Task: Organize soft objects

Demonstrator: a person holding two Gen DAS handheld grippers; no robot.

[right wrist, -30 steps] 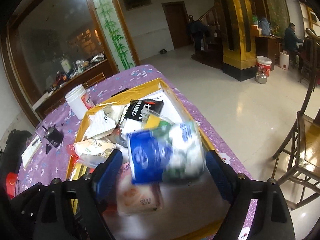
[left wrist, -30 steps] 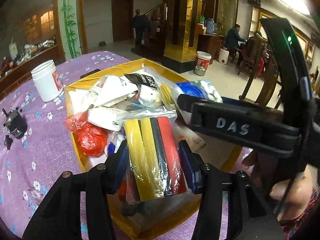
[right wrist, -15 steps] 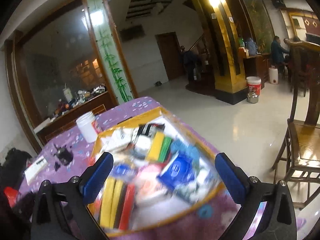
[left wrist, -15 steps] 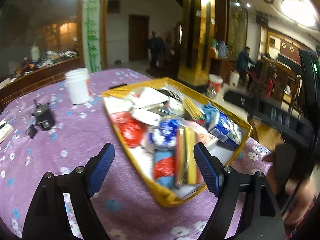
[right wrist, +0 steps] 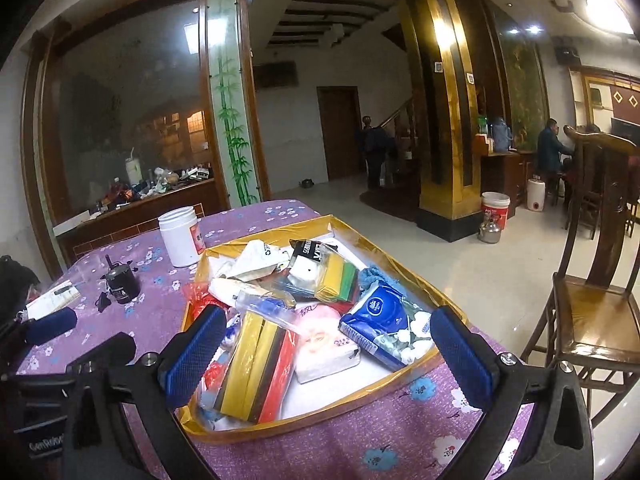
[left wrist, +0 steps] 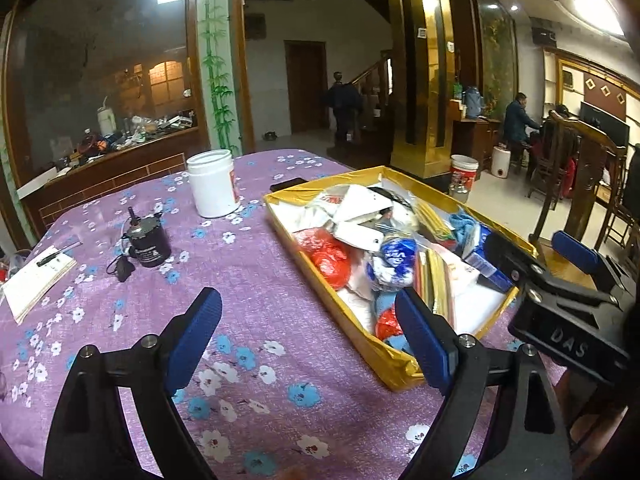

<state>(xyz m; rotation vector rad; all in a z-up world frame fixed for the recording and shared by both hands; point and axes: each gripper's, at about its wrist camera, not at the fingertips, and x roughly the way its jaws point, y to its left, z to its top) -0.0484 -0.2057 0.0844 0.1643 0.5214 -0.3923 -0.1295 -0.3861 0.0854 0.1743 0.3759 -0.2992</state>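
Observation:
A gold-rimmed box [right wrist: 404, 376] [left wrist: 360, 340] on the purple flowered cloth holds several soft packs. Among them lie a striped yellow, black and red pack [right wrist: 256, 368], a blue tissue pack [right wrist: 384, 320], a pink tissue pack [right wrist: 324, 344] and a red bag [left wrist: 328, 256]. My left gripper [left wrist: 308, 340] is open over the cloth, left of the box, holding nothing. My right gripper [right wrist: 326, 356] is open above the near end of the box, also holding nothing. The right gripper also shows at the right edge of the left wrist view [left wrist: 560, 264].
A white jar [left wrist: 212, 188] and a small black cylinder with a cord [left wrist: 146, 240] stand on the table left of the box. A notepad [left wrist: 36, 280] lies at the far left. A wooden chair [right wrist: 592, 308] stands right of the table. People are in the room behind.
Both grippers let go of their packs, opened wide and pulled back from the box. The striped pack and the blue tissue pack now lie in the box.

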